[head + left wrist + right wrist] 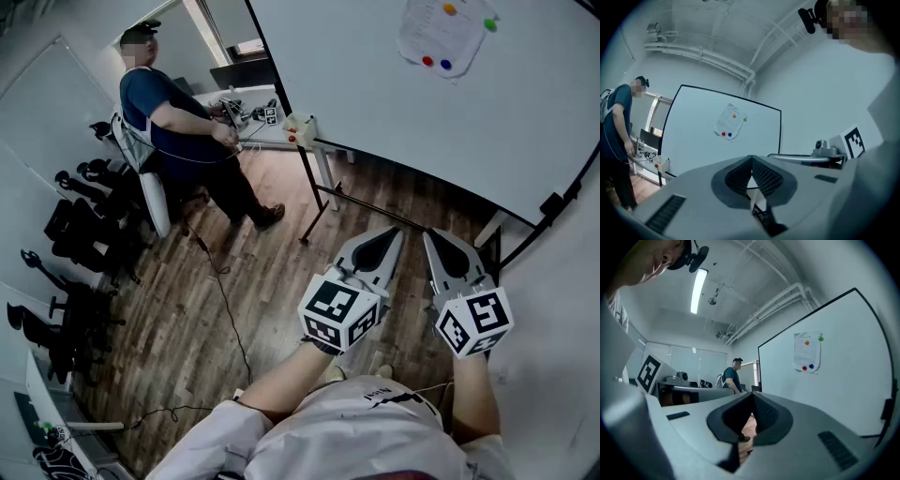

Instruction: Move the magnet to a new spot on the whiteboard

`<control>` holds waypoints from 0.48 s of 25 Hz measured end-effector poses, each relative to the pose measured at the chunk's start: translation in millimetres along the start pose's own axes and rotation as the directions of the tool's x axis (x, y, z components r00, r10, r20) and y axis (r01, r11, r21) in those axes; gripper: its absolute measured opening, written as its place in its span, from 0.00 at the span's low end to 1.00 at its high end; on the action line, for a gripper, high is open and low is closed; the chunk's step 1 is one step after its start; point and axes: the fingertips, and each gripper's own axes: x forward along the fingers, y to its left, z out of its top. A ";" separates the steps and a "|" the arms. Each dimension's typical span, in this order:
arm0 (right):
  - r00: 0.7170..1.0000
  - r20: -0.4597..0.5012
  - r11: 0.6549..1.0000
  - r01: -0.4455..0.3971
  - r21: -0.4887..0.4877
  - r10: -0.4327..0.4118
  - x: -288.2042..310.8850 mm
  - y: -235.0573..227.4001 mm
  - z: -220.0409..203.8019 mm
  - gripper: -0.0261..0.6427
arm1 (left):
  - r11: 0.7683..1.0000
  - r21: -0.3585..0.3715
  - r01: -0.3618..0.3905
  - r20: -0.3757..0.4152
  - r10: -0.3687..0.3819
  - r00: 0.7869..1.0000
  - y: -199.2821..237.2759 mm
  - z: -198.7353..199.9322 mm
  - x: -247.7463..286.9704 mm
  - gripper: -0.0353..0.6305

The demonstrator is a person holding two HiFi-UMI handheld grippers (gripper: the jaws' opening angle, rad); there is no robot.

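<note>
Wooden floor (187, 309) lies under both claws. Ahead of them, rising above their tips, stands the whiteboard (375, 112), well apart from either. A person (173, 122) stands at a table (270, 133), far off to the left claw's left. The left claw (392, 236) and right claw (434, 236) point level, side by side, each with jaws closed on nothing. High on the board, ahead of and above both claws, a sheet (439, 36) bears an orange magnet (450, 8), green magnet (489, 24), red magnet (427, 61) and blue magnet (445, 66).
</note>
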 end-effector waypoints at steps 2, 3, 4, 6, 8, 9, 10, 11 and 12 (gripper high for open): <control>1.000 -0.006 1.000 0.005 -0.005 -0.005 -2.9 4.6 3.1 0.06 | 1.000 -0.004 0.002 -0.005 -0.002 1.000 -1.5 0.0 -3.8 0.07; 1.000 -0.007 1.000 0.007 -0.004 -0.008 -3.5 6.4 3.4 0.06 | 1.000 -0.006 0.003 -0.007 -0.003 1.000 -1.5 0.4 -5.7 0.07; 1.000 -0.007 1.000 0.010 -0.002 -0.010 -3.2 7.9 3.0 0.06 | 1.000 -0.007 0.004 -0.009 -0.004 1.000 -0.6 1.0 -7.9 0.07; 1.000 -0.004 1.000 0.017 0.003 -0.017 1.2 10.9 4.4 0.06 | 1.000 -0.005 0.003 -0.007 -0.003 1.000 4.5 4.6 -12.4 0.07; 1.000 0.006 1.000 0.022 0.004 -0.022 7.9 10.9 10.0 0.06 | 1.000 0.004 -0.005 0.001 0.005 1.000 11.3 9.9 -13.0 0.07; 1.000 0.012 1.000 0.022 0.005 -0.022 9.2 8.2 12.1 0.06 | 1.000 0.007 -0.009 0.003 0.009 1.000 12.6 10.6 -10.6 0.07; 1.000 0.018 1.000 0.023 0.004 -0.023 8.2 3.8 12.6 0.06 | 1.000 0.008 -0.012 0.002 0.012 1.000 11.7 9.2 -6.7 0.07; 0.999 0.022 1.000 0.025 0.002 -0.025 5.4 -2.0 11.9 0.06 | 1.000 0.007 -0.012 0.000 0.012 1.000 9.1 6.3 -1.8 0.07; 0.999 0.025 1.000 0.030 -0.002 -0.030 2.0 -8.4 10.7 0.06 | 1.000 0.005 -0.012 -0.002 0.012 1.000 5.7 3.4 3.4 0.07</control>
